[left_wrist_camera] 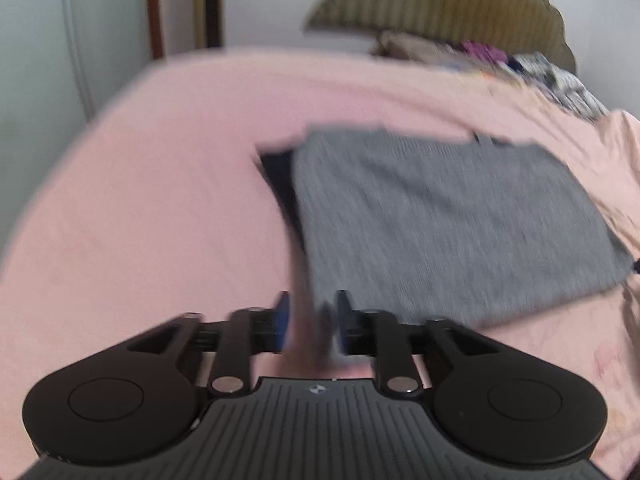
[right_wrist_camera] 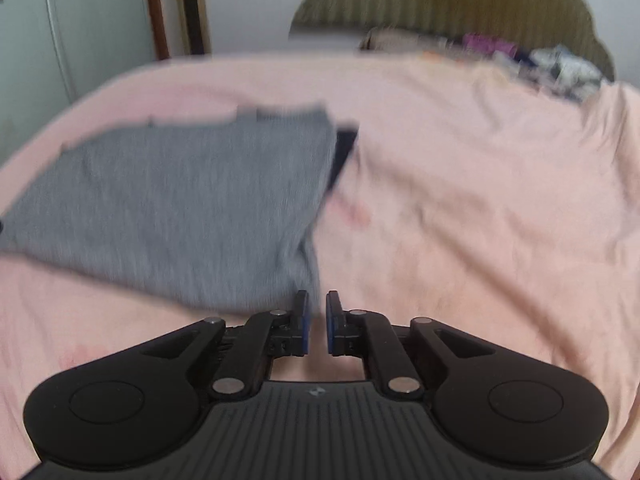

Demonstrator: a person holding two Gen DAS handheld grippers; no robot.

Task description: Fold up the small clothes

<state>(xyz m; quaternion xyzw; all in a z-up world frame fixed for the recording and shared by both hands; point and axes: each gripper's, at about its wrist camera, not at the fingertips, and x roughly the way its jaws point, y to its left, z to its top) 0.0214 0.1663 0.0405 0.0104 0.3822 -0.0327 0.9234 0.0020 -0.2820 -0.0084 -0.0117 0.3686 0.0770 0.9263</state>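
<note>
The grey garment (left_wrist_camera: 452, 220) is seen lying folded on the pink bed (left_wrist_camera: 160, 184), centre-right. The left tool (left_wrist_camera: 312, 322) is blurred, its state untellable; the right tool (right_wrist_camera: 317, 322) is nearly pressed together, empty.

Grey garment (left_wrist_camera: 452, 216) on pink sheet (left_wrist_camera: 160, 200); olive striped headboard (left_wrist_camera: 452, 4).

My left claw (left_wrist_camera: 310, 322) is matte black: two round housings with a shallow ring pressed in each, angled link arms pinned by silver screws, and blue pads on the inner faces of its fingers (left_wrist_camera: 282, 316). My right claw (right_wrist_camera: 317, 322) matches it, blue pads included. Each body is ribbed dark grey with a small pale emblem at its front edge
</note>
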